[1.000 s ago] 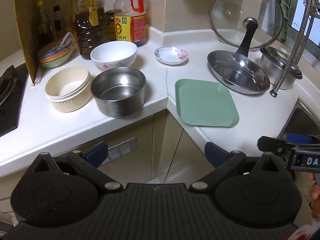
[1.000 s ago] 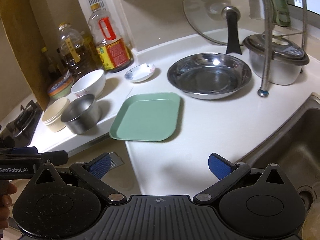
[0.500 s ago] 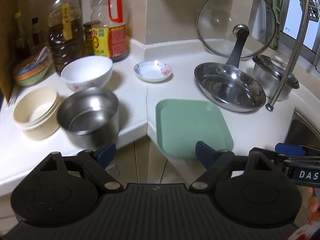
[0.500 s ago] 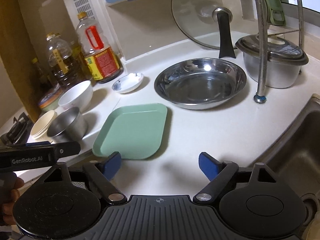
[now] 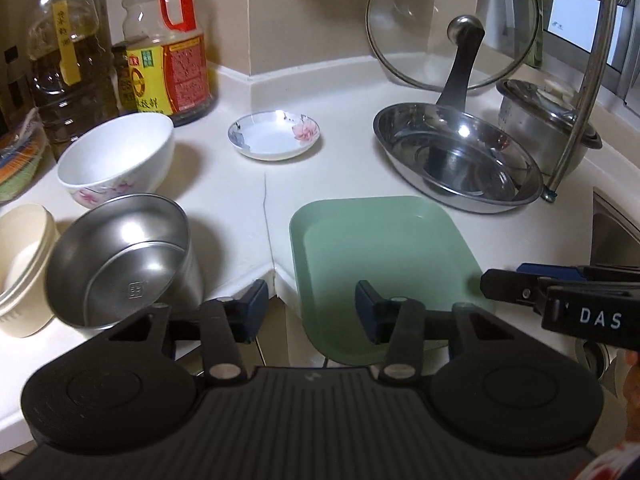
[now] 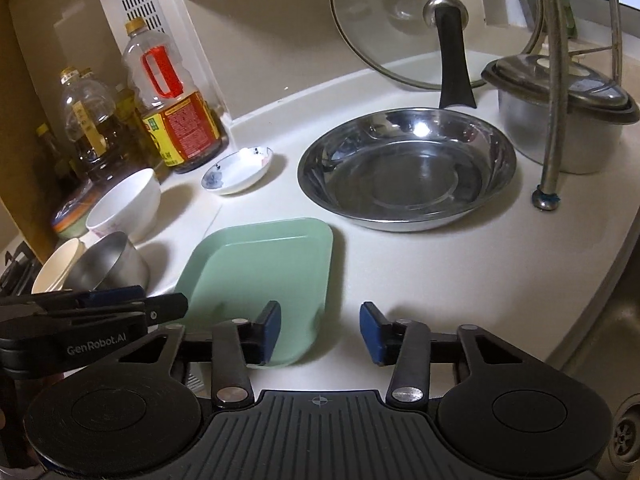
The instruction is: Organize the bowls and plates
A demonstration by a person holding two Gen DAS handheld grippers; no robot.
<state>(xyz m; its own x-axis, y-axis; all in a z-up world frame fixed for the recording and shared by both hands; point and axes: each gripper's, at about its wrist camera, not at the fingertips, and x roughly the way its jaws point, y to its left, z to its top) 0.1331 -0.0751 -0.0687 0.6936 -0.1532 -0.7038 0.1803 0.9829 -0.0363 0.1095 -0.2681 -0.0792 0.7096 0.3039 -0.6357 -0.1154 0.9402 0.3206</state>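
A green square plate (image 5: 384, 264) (image 6: 260, 276) lies at the counter's front corner. My left gripper (image 5: 310, 312) is open and empty over its near left edge. My right gripper (image 6: 320, 330) is open and empty at the plate's near right corner. A wide steel plate (image 5: 456, 160) (image 6: 404, 168) sits behind. A small flowered saucer (image 5: 274, 134) (image 6: 238, 170), a white bowl (image 5: 116, 158) (image 6: 126, 204), a steel bowl (image 5: 120, 268) (image 6: 108, 266) and stacked cream bowls (image 5: 20, 256) (image 6: 54, 266) stand to the left.
Oil bottles (image 5: 166, 44) (image 6: 172, 116) stand at the back left. A glass lid (image 5: 452, 20) (image 6: 436, 20) leans on the wall. A lidded steel pot (image 5: 548, 120) (image 6: 560, 120) and a rack leg (image 6: 554, 92) stand at the right. The sink (image 6: 600, 344) is at the far right.
Both grippers have moved forward and lower toward the green plate. Their jaws have narrowed somewhat and remain open.
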